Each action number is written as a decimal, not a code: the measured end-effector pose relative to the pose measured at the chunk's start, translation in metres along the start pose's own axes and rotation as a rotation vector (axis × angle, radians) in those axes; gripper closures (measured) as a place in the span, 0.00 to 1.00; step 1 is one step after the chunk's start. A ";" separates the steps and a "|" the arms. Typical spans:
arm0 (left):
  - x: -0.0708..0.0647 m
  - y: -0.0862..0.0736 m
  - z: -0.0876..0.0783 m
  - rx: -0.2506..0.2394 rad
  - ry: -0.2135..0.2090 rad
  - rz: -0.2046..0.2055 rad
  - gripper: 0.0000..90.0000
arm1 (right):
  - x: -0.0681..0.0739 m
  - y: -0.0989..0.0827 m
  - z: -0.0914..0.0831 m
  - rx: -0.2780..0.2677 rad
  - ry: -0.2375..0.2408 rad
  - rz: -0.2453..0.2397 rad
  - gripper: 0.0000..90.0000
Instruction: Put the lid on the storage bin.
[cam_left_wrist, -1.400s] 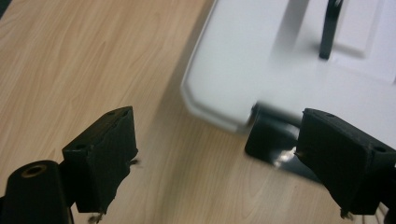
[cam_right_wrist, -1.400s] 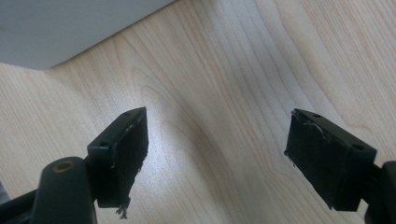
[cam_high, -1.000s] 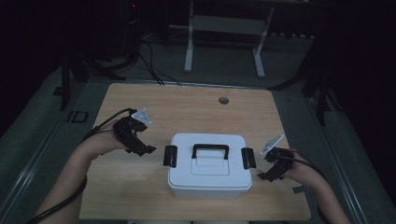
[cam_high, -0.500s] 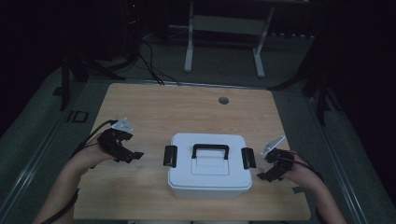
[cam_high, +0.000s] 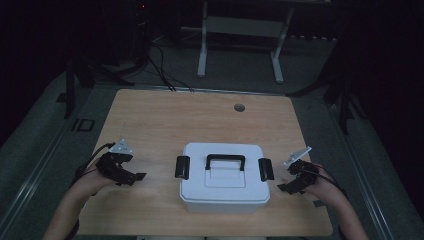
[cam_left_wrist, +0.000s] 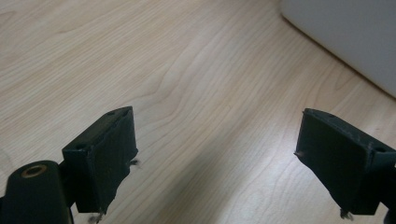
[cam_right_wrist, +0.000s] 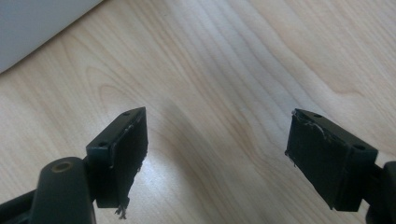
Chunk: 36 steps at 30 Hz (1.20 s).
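My left gripper (cam_high: 134, 176) has its two black jaws spread wide with nothing between them, low over the pale wooden table (cam_high: 150, 115) and well apart from the box's left side. My right gripper (cam_high: 286, 187) is likewise spread and empty, near the box's right end. In the left gripper view the bare wood grain runs between my jaws, and a white wall of the box (cam_left_wrist: 345, 37) sits at the upper right; in the right gripper view the same white wall (cam_right_wrist: 32, 28) fills the upper left corner.

The white plastic lidded box (cam_high: 224, 177) stands in the middle of the table's near half, its black carry handle (cam_high: 225, 161) lying on the lid, with a black latch at the left end (cam_high: 182, 167) and another at the right end (cam_high: 265, 169).

I judge the step in hand is closing in on those latches. To do it well, I should bring each gripper in level, square to its latch, and engage both sides evenly so the box doesn't slide.
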<state>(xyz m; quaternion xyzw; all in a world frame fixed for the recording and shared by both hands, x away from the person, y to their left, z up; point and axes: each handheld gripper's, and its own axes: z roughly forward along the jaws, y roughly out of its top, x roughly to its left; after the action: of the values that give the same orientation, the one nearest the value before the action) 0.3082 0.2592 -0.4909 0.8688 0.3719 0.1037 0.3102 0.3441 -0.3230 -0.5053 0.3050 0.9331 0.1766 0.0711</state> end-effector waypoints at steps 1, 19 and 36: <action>0.000 -0.002 -0.001 -0.007 0.008 -0.010 0.14 | -0.001 -0.001 -0.001 -0.009 -0.008 0.016 0.22; 0.001 -0.051 0.012 -0.051 0.170 -0.173 0.14 | -0.013 -0.013 0.005 -0.132 -0.096 0.202 0.20; 0.001 -0.077 0.012 -0.146 0.289 -0.291 0.14 | -0.014 -0.030 0.018 -0.347 -0.254 0.456 0.15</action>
<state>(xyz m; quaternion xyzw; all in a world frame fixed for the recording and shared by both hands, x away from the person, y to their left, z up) 0.2690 0.2956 -0.5478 0.7571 0.5255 0.2080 0.3276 0.3436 -0.3482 -0.5328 0.5094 0.7803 0.3049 0.1966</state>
